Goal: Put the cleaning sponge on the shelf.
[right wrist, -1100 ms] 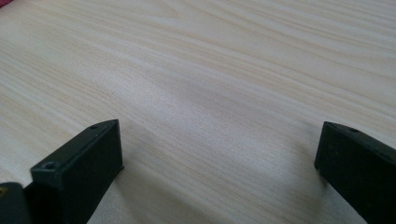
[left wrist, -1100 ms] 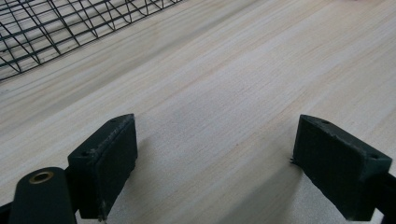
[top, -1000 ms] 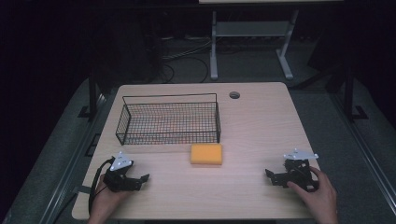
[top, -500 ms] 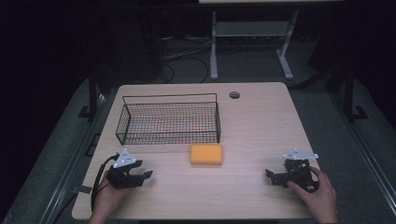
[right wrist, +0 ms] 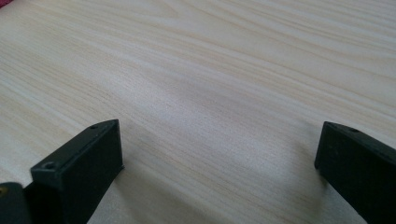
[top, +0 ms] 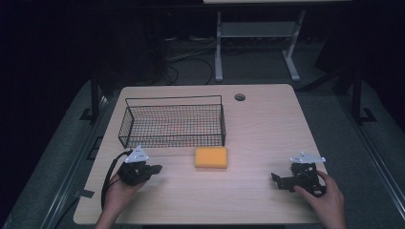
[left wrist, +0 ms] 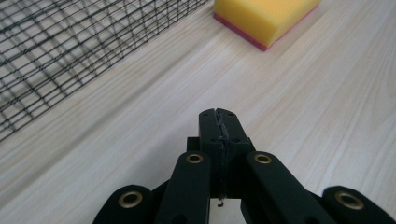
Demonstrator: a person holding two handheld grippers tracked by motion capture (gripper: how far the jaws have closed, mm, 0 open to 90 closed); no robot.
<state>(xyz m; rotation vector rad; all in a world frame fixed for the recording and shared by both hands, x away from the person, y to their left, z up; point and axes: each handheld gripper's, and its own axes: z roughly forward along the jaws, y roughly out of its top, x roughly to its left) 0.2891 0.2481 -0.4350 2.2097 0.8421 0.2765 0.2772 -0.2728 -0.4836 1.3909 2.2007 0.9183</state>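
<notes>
Barely begun: sponge lies just before the wire basket, untouched. Left gripper has just clenched on nothing (short of it); right gripper gapes, idle.

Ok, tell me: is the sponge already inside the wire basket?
No, the sponge lies on the bare table just in front of the wire basket, outside its mesh wall.

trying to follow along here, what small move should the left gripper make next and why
Probably open its jaws again. The left gripper has just closed on nothing, jaws meeting, while the sponge lies untouched ahead of it on the table, in front of the wire basket. It cannot take the sponge while shut.
</notes>
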